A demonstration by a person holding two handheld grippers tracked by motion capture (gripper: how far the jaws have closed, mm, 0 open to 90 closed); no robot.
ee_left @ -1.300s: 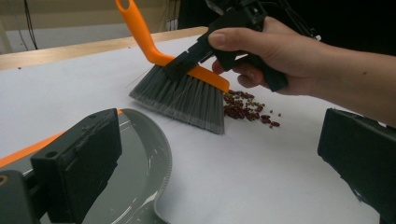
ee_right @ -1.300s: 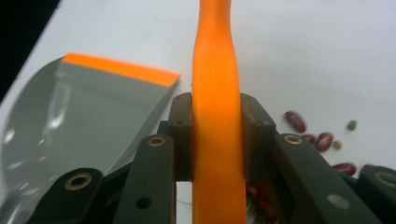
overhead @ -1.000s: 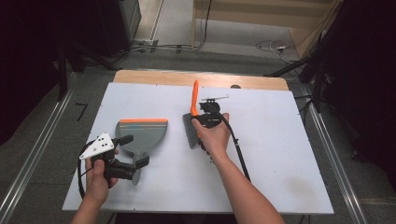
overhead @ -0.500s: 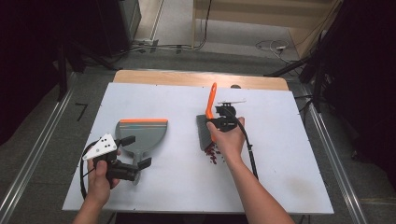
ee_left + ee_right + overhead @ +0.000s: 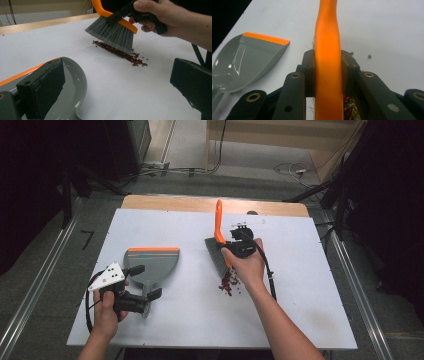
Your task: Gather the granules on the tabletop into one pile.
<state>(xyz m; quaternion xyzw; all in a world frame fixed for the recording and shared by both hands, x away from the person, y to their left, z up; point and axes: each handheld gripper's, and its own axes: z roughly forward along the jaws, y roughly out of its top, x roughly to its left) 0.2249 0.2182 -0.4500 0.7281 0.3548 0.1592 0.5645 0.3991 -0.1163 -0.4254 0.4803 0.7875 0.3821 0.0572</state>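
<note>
White table (image 5: 165, 330): a grey dustpan (image 5: 150, 265) with an orange front lip is laid flat on the left half, lip pointing away from the person. Its handle end is reached by the left gripper (image 5: 142, 285), which is held low at the near left edge in the left hand (image 5: 107, 312); the jaws are seen spread apart in the left gripper view, one (image 5: 41, 88) lying over the pan's rim, the other standing well off to the side, nothing being pressed between them. Hand brush (image 5: 218, 247): orange handle, grey bristles; it is gripped at the handle by the right gripper (image 5: 231, 245), whose jaws are clamped against both sides of the orange handle (image 5: 328, 75) in the right gripper view. The brush is held tilted, handle pointing away from the person, bristles (image 5: 112, 33) down just above or barely touching the table near its middle; which cannot be told. Red beans (image 5: 227, 284): a small scatter is spread in a short line on the table (image 5: 120, 53) just under and beside the bristle tips, well apart from the dustpan. The right hand (image 5: 247, 265) is wrapped around the gripper body.
</note>
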